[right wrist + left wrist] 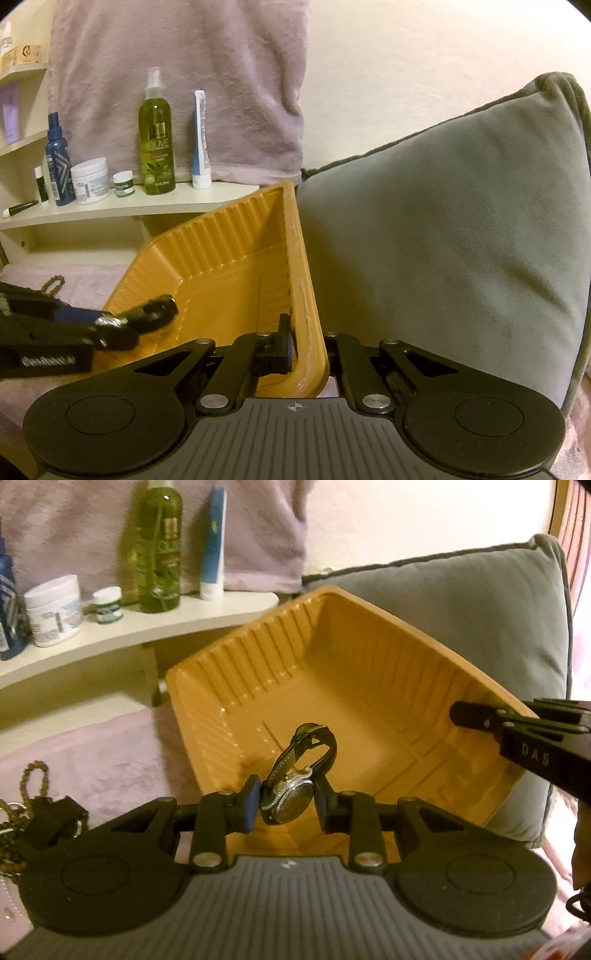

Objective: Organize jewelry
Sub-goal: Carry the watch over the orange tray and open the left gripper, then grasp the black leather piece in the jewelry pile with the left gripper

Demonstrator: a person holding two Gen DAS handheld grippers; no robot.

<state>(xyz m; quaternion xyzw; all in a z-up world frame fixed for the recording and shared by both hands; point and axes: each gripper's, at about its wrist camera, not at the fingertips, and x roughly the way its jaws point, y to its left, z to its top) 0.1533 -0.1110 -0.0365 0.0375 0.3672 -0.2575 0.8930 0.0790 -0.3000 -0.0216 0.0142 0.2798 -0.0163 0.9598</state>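
My left gripper [287, 805] is shut on a wristwatch [291, 801] with a jewelled round case and a dark strap [317, 744], held over the near part of an orange ribbed plastic tray [354, 672]. The watch also shows in the right wrist view [147, 314], over the tray floor. My right gripper [308, 350] is shut on the tray's right rim [306, 295], which tilts the tray up against a grey cushion. The right gripper shows at the tray's right edge in the left wrist view [480, 716]. A beaded chain [33, 779] lies on the pink cloth at left.
A grey cushion [443, 229] stands right behind the tray. A cream shelf [122, 206] at back left holds a green olive spray bottle [156, 147], a white tube [201, 147], white jars [90, 181] and a blue bottle [57, 162]. A pink towel [184, 74] hangs behind.
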